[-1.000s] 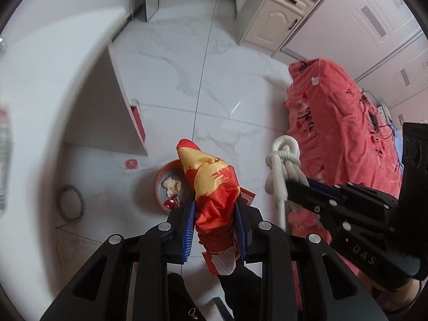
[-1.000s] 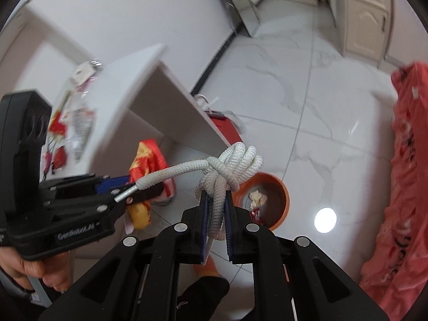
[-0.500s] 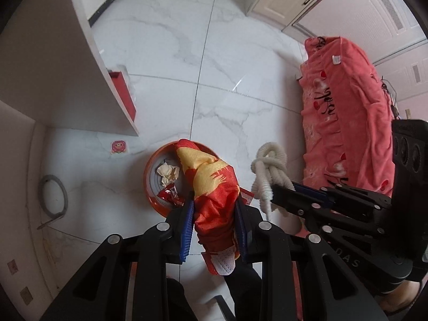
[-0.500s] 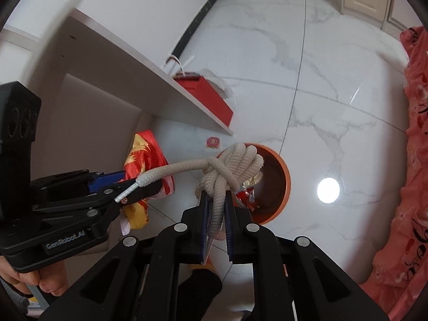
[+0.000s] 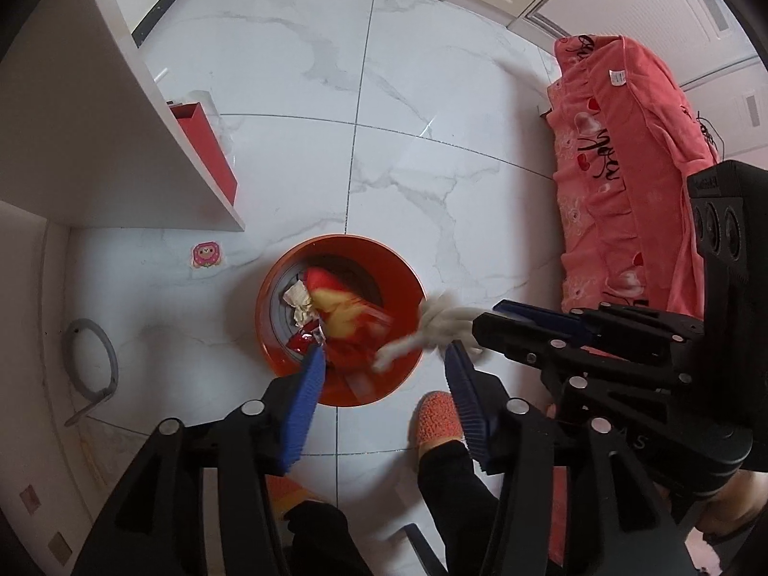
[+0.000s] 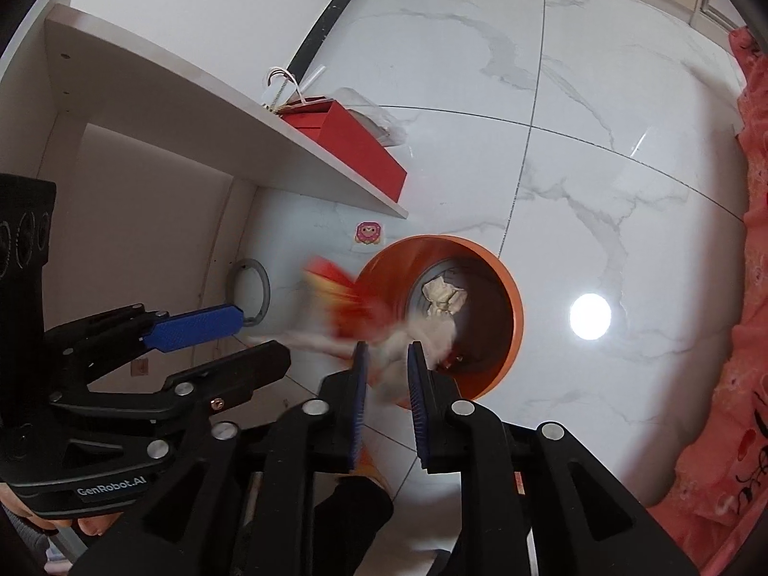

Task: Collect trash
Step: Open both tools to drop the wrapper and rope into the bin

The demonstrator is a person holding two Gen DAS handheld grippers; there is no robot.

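Observation:
An orange round bin (image 5: 410, 283) stands on the white marble floor, also in the right wrist view (image 6: 513, 307), with crumpled paper (image 5: 300, 300) inside. My left gripper (image 5: 384, 360) is open above it; the red and yellow wrapper (image 5: 345, 317) is blurred, falling into the bin. My right gripper (image 6: 386, 355) is open; the knotted white rope (image 6: 398, 345) is blurred, dropping between its fingers toward the bin. The rope also shows in the left wrist view (image 5: 432, 321) at the bin's right rim.
A white shelf unit (image 5: 158, 134) with a red box (image 5: 206, 149) stands left of the bin. A pink sticker (image 5: 206, 254) and a grey ring (image 5: 93, 360) lie on the floor. A pink cloth-covered object (image 5: 624, 168) is right. An orange slipper (image 5: 437, 417) is near the bin.
Both grippers moved over the bin and opened. The wrapper left the left gripper and the rope left the right gripper; both are falling toward the bin.

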